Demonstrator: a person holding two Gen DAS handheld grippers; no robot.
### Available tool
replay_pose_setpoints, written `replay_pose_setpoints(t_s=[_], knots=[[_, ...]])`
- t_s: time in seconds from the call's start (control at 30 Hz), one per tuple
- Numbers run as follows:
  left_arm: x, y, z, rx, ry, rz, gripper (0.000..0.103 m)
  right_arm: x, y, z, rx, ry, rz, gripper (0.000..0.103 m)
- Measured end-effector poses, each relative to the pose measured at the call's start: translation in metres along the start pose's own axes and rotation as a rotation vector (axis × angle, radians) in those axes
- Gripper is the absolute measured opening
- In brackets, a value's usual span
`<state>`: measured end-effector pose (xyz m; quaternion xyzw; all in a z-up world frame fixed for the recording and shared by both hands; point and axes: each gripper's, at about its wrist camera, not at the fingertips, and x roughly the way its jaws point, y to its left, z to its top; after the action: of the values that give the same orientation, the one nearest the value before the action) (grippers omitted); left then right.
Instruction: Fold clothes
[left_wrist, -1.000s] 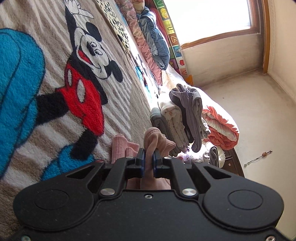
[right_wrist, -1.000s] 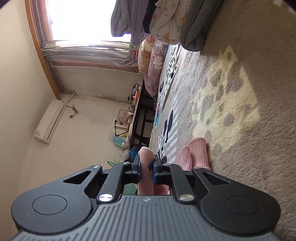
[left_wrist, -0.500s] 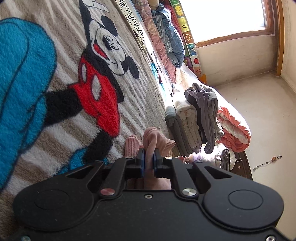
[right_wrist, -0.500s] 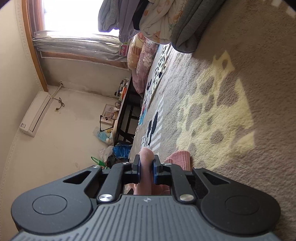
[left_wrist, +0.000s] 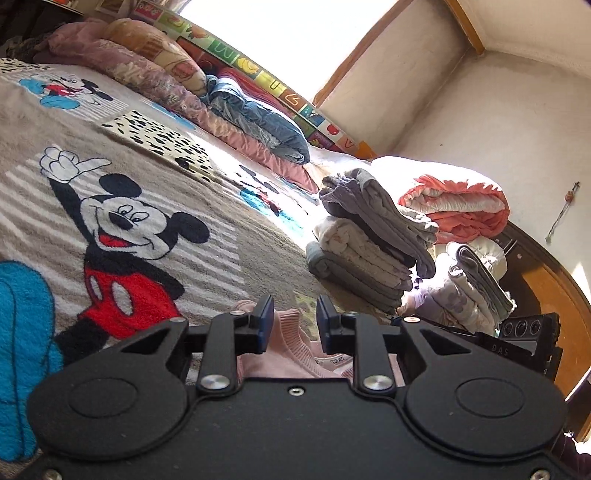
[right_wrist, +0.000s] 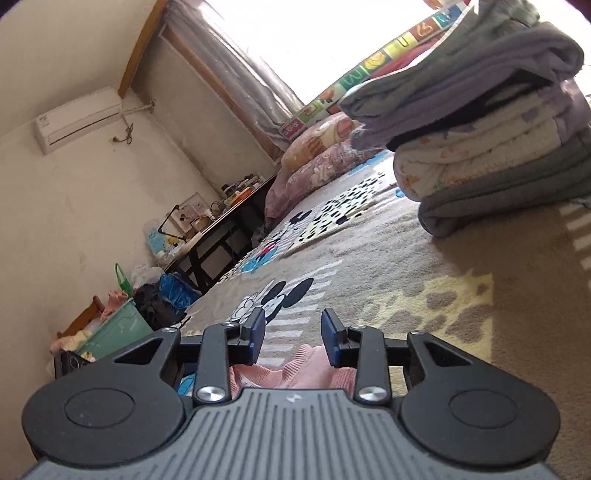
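Grippers: we see the left gripper (left_wrist: 294, 325) with its jaws apart, having just been opening, and nothing pinched between the blue pads (left_wrist: 266, 325).
Right gripper: we see the right gripper (right_wrist: 293, 338) likewise parted, its jaws having just been opening, with no cloth pressed by either pad.
Pink garment: we find the pink garment (left_wrist: 291, 356) lying on the blanket below and behind both sets of fingertips, its ribbed edge showing through the gap in each wrist view; it touches neither pad that we can see.
Blanket: we see the grey cartoon-mouse blanket (left_wrist: 229, 258) spread under the pink garment, with a printed mouse figure left of the garment in the left wrist view.
Folded stack: we note a stack of folded clothes (left_wrist: 369, 240) on the blanket beyond the pink garment, to its right, grey pieces over a cream one and a grey one at the bottom.
Orange quilt: we see a rolled orange-and-white quilt (left_wrist: 458, 206) further off behind that stack.
Pillows: we see pillows (left_wrist: 155, 62) along the blanket's far edge, well apart from the pink garment.
Side table: we see a dark cluttered table (right_wrist: 218, 229) beyond the blanket's far left side in the right wrist view.
Air conditioner: we see a wall unit (right_wrist: 77, 118) high above that table.
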<state>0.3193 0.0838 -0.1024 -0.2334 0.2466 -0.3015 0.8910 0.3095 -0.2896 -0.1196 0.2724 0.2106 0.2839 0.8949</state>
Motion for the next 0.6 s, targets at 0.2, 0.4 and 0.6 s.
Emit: replay_pose_setpoints(t_s=[0.2, 0.4, 0.6], knots=[[0.033, 0.025, -0.008, -0.089, 0.166, 0.096, 0.022, 0.030, 0.011, -0.013, -0.142, 0.123, -0.069, 0.036], [0.035, 0.036, -0.010, -0.159, 0.199, 0.093, 0.021, 0.034, -0.006, -0.023, -0.093, 0.151, -0.115, 0.036], [0.023, 0.017, -0.007, -0.077, 0.151, 0.081, 0.029, 0.028, -0.007, -0.028, -0.070, 0.134, -0.108, 0.036]])
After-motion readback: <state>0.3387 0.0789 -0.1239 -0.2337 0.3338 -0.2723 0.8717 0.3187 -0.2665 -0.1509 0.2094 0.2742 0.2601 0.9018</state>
